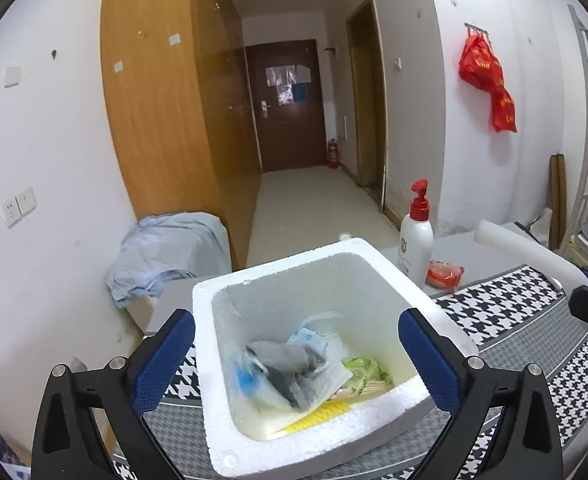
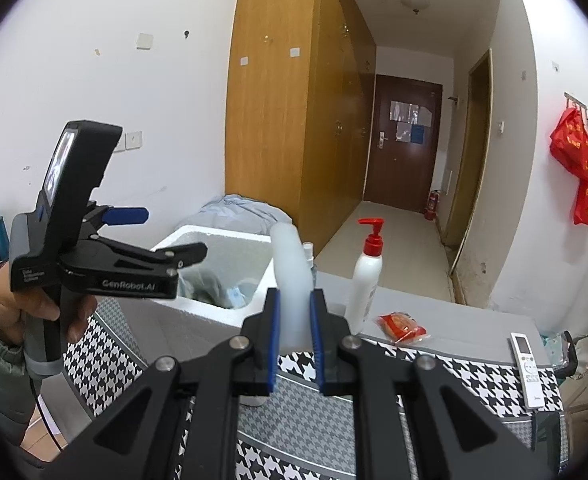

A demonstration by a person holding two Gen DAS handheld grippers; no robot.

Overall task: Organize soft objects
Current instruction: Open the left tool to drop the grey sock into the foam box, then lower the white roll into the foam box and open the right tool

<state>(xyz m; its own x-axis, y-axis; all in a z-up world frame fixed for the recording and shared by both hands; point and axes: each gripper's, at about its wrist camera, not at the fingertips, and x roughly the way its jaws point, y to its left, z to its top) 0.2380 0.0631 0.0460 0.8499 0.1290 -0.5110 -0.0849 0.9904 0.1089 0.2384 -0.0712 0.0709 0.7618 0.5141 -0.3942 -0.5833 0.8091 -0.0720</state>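
1. Hovering over the white foam box (image 1: 254,456), the left gripper (image 1: 296,354) has its jaws spread wide, nothing between the blue pads; a blurred grey cloth item (image 1: 284,364) sits inside the box on top of a blue-white packet (image 1: 308,338), a green packet (image 1: 364,368) and something yellow, so it looks freshly dropped.
2. Right gripper (image 2: 295,344) is clamped on a white foam roll (image 2: 292,276), which stands up out of the jaws and leans toward the box.
3. Foam box sits at the far left corner of the houndstooth-covered table (image 2: 474,380); pump bottle (image 2: 368,276) and red snack packet (image 2: 402,326) sit along the far edge to the right of it, a remote (image 2: 528,364) near the right edge.
4. Judged step: cloth is in, foam roll goes next.
5. Risks:
   - Roll is long and the box already holds a pile; it may not lie flat and could tip out over the rim.
   - Swinging the roll left could hit the pump bottle or the left gripper, which hangs just over the box opening.
   - Light foam box could slide off the table corner if the roll pushes on its wall.
   - Grip is low on the roll; it may bend or pivot in the pads.
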